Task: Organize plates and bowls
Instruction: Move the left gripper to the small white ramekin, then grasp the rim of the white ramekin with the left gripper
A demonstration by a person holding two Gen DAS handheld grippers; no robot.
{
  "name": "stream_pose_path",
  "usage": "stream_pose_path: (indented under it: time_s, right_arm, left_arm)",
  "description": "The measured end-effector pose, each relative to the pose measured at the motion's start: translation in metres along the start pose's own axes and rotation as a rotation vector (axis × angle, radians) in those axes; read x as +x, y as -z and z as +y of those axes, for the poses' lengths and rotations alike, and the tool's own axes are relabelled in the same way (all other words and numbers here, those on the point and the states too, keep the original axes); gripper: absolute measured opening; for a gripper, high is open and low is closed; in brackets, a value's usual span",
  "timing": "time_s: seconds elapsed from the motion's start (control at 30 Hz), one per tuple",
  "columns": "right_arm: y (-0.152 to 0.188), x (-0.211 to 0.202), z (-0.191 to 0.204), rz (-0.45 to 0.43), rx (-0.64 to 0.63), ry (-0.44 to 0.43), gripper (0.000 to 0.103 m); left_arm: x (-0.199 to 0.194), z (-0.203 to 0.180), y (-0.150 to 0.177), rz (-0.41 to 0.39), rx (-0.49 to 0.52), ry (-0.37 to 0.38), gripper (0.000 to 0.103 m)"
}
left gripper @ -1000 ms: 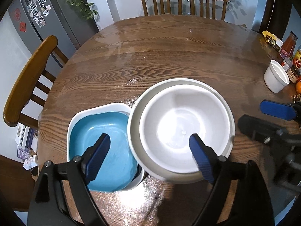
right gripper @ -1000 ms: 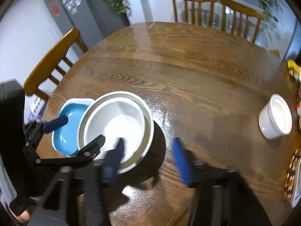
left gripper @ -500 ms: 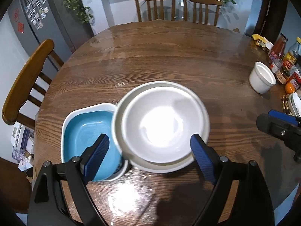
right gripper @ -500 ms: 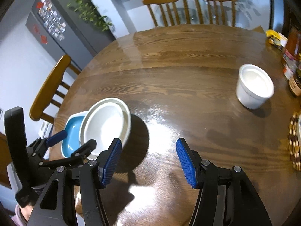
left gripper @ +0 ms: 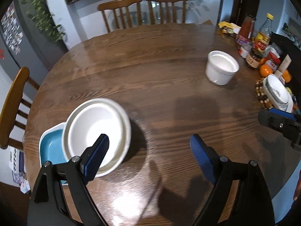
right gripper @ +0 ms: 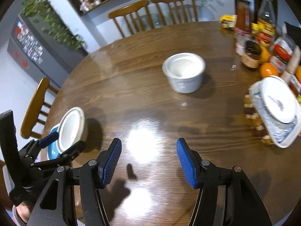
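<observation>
Bowls sit in two places on the round wooden table (left gripper: 150, 71). Low and to the left of the left gripper (left gripper: 148, 156) a wide white bowl (left gripper: 96, 131) nests inside a slightly larger white dish (left gripper: 126, 131), and that pair leans on the rim of a square dish with a blue inside (left gripper: 51, 148); the left gripper's left finger (left gripper: 96, 156) crosses in front of the white bowl's near edge, though contact cannot be judged. Ahead and to the right of that gripper, well apart from the stack, a small white straight-sided bowl (left gripper: 221, 68) stands upright by itself. The left gripper hangs above the table near its front edge, tilted down toward the wood, jaws spread wide with nothing between them.

From the right wrist view, the right gripper (right gripper: 148, 160) is likewise held over the near part of the table, angled downward, its blue pads (right gripper: 185, 163) far apart and empty. The small white bowl (right gripper: 185, 71) lies straight ahead of it, well beyond the fingertips. To its far left the stack (right gripper: 70, 130) shows beside the left gripper (right gripper: 56, 145). To its right a blue-patterned white lidded dish (right gripper: 276, 111) rests on a beaded trivet (right gripper: 250, 109), with jars, bottles (right gripper: 266, 13) and oranges (right gripper: 269, 69) behind.
</observation>
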State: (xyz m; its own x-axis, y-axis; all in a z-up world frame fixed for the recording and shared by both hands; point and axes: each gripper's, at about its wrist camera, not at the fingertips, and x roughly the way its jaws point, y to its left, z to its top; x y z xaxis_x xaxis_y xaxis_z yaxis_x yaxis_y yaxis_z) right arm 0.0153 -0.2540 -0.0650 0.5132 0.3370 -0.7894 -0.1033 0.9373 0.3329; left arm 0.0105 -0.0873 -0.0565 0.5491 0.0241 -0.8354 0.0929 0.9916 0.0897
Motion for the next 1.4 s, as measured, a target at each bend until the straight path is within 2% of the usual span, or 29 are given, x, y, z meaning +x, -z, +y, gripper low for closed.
stream_pose_path:
  time_s: [0.17, 0.33, 0.47, 0.73, 0.9, 0.97, 1.03, 1.07, 1.1, 1.13, 1.23, 1.33, 1.4]
  right_arm:
    - [-0.018, -0.022, -0.038, -0.054, 0.025, 0.06, 0.061]
    - [-0.042, -0.03, -0.055, -0.088, 0.009, 0.088, 0.061]
    - [-0.069, -0.015, -0.058, -0.081, -0.018, 0.085, 0.061]
    - [-0.111, 0.045, -0.072, -0.008, -0.01, 0.056, 0.061]
    - [-0.123, 0.076, -0.08, 0.049, 0.012, -0.001, 0.055]
    - [-0.125, 0.086, -0.081, 0.068, 0.02, -0.022, 0.052]
    - [-0.126, 0.093, -0.083, 0.08, 0.027, -0.041, 0.051]
    - [-0.126, 0.095, -0.084, 0.086, 0.031, -0.052, 0.049]
    - [-0.126, 0.099, -0.085, 0.097, 0.034, -0.064, 0.042]
    - [-0.125, 0.101, -0.086, 0.104, 0.037, -0.074, 0.04]
    - [-0.122, 0.107, -0.091, 0.128, 0.063, -0.118, 0.039]
    - [-0.119, 0.11, -0.096, 0.129, 0.072, -0.12, 0.031]
    - [-0.117, 0.112, -0.098, 0.139, 0.077, -0.117, 0.024]
  left_arm:
    - [-0.004, -0.027, -0.028, -0.033, 0.016, 0.028, 0.088]
    - [0.003, -0.056, -0.062, -0.06, 0.018, 0.037, 0.088]
    - [0.027, -0.073, -0.083, -0.036, -0.013, 0.031, 0.087]
    - [0.081, -0.1, -0.117, 0.017, -0.055, -0.019, 0.087]
    - [0.102, -0.104, -0.129, 0.046, -0.076, -0.001, 0.084]
    - [0.109, -0.106, -0.132, 0.058, -0.07, 0.0, 0.079]
    - [0.116, -0.106, -0.135, 0.074, -0.071, 0.013, 0.066]
    - [0.118, -0.107, -0.135, 0.079, -0.068, 0.017, 0.062]
    - [0.12, -0.108, -0.135, 0.081, -0.064, 0.018, 0.055]
    - [0.123, -0.109, -0.135, 0.085, -0.054, 0.016, 0.046]
    - [0.128, -0.109, -0.136, 0.1, -0.053, 0.046, 0.036]
    - [0.127, -0.115, -0.135, 0.107, -0.023, 0.075, 0.027]
    - [0.129, -0.119, -0.133, 0.113, -0.016, 0.092, 0.026]
